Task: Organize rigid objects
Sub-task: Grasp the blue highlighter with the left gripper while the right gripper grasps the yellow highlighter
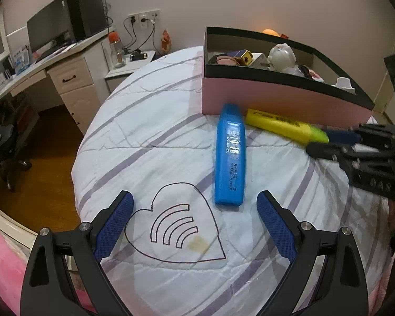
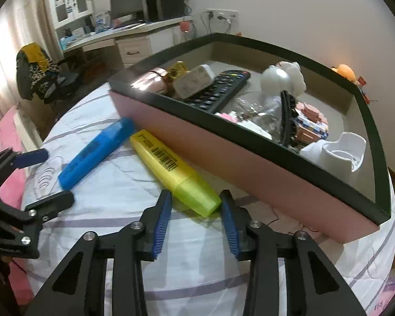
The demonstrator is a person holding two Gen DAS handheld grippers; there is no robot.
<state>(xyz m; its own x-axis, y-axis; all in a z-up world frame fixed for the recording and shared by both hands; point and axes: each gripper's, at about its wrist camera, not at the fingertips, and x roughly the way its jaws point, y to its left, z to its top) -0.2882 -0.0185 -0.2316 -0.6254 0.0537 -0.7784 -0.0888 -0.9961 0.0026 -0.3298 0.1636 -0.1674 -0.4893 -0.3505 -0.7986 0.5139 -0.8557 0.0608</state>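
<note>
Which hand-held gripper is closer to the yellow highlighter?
Right. The right hand-held gripper has its open fingers around the yellow highlighter cap end; the left hand-held gripper hangs farther off, by the blue highlighter.

Glossy plastic blue highlighter [image 1: 229, 155] and yellow highlighter [image 2: 175, 172] on matt quilted cloth bedspread [image 1: 155, 137].

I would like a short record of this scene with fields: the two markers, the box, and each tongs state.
yellow marker: lies on the bedspread beside the pink box's wall, cap end between the right tongs, not yet clamped
blue marker: on the bedspread, ahead of the left tongs
pink box: open, already holds a remote and other small items
left tongs: open, empty
right tongs: open
</note>
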